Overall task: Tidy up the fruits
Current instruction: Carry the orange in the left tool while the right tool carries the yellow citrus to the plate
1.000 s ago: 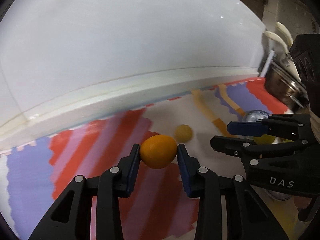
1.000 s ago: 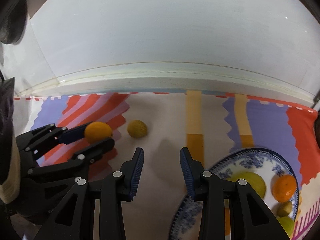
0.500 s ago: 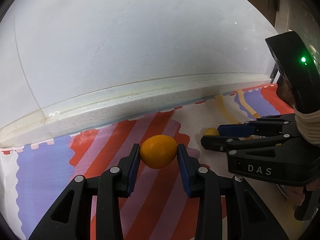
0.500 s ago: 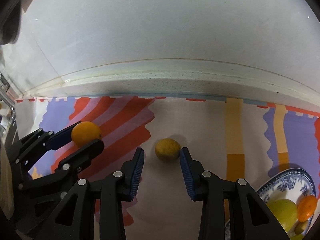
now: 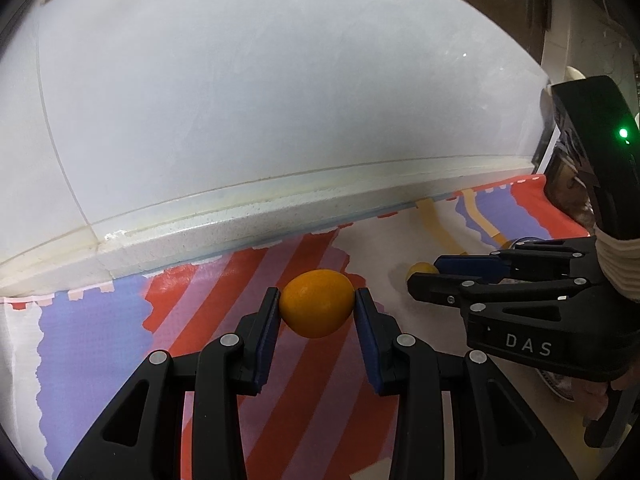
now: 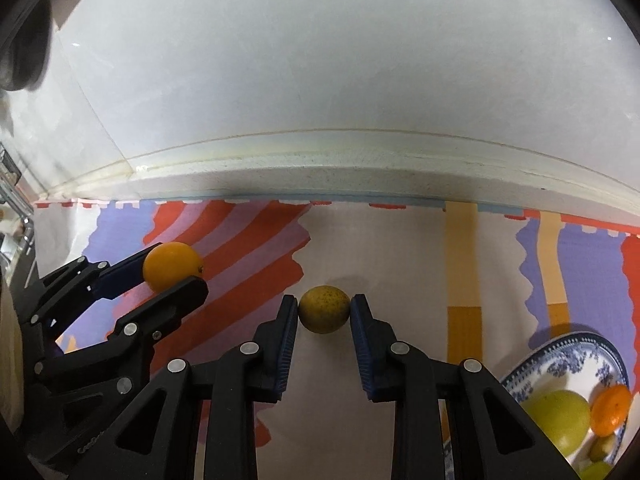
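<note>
Small speckled yellow-brown round fruit (image 6: pixel 324 309) sitting on the pale patch of the striped red, purple and cream cloth (image 6: pixel 248 240) over the table, caught between the blue pads of the right gripper (image 6: pixel 324 312). Jaws having just been closing, now pressing on both sides of that fruit, probably gripping it for a lift. Glossy orange round fruit (image 5: pixel 317 303) being held clear of the cloth in the closed jaws of the left gripper (image 5: pixel 316 306), likely waiting its turn. Blue-and-white patterned china plate (image 6: pixel 576 350) lying to the right, already carrying a green fruit (image 6: pixel 558 420) and an orange one (image 6: pixel 610 410), seemingly the collecting place. Plate and its load showing only in the right wrist view; from the left wrist view, only a sliver of the yellow-brown fruit peeping past the right jaws.
</note>
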`<state>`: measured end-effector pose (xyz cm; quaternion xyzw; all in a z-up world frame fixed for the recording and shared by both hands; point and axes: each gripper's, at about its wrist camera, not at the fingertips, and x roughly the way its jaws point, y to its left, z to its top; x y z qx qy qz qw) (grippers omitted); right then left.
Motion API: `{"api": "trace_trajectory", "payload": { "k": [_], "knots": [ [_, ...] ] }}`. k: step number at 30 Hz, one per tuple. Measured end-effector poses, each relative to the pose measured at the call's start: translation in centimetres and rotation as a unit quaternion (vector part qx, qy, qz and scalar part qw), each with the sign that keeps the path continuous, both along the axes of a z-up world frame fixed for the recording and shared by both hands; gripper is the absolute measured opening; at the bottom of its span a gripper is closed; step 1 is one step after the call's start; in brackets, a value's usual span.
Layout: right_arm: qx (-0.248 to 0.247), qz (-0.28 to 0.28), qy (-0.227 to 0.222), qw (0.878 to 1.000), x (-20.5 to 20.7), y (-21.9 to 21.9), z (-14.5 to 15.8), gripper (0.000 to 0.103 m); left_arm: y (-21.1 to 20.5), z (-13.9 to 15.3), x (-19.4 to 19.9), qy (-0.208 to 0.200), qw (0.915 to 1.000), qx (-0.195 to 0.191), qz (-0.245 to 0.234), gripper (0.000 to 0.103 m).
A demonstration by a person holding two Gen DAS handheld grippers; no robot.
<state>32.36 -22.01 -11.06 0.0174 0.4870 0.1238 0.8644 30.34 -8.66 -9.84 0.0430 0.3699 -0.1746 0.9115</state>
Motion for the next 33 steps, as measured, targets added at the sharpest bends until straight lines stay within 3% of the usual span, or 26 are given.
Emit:
{"api": "trace_trajectory", "payload": {
  "k": [18, 33],
  "knots": [
    [-0.003, -0.034, -0.108, 0.994, -8.0, -3.1, 8.6, 0.028, -2.7, 6.9, -6.1, -0.059, 0.9972, -0.025, -0.038, 0.037],
    [-0.019, -0.099, -0.157, 0.982, -14.8, -9.7, 12.9, 0.028, -10.2, 9.6, -10.1, -0.080, 0.9889, -0.026, -0.122, 0.037]
  ]
}}
